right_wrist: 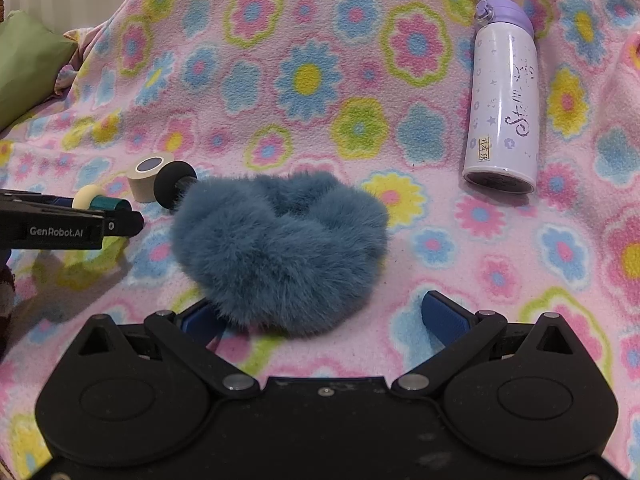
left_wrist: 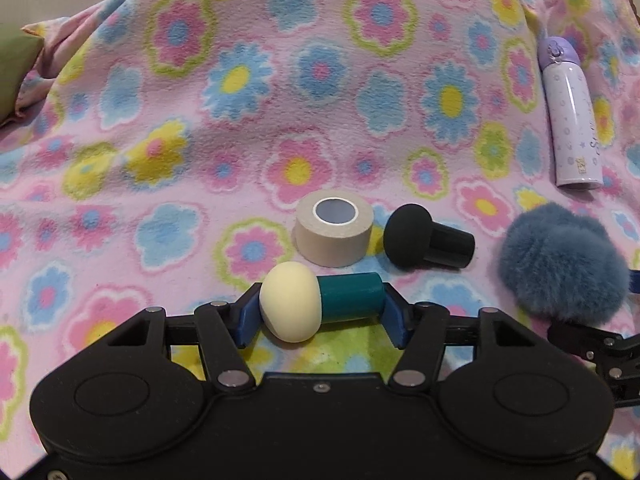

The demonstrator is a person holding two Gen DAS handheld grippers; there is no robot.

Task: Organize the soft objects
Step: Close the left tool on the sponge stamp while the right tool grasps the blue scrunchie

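Observation:
A cream-headed sponge puff with a teal handle [left_wrist: 316, 306] lies sideways between the fingers of my left gripper [left_wrist: 322, 320], whose jaws touch both its ends; it also shows in the right wrist view [right_wrist: 98, 199]. Just beyond lie a beige tape roll [left_wrist: 334, 234] and a black sponge puff [left_wrist: 424, 242]. A fluffy blue scrunchie [right_wrist: 280, 252] lies on the floral blanket [right_wrist: 320, 80] in front of my right gripper [right_wrist: 324, 316], which is open, its left finger under the fur's edge.
A lilac bottle [right_wrist: 502, 100] lies on the blanket at the right. A green cushion [right_wrist: 24, 68] sits at the far left edge. The blanket rises in folds toward the back.

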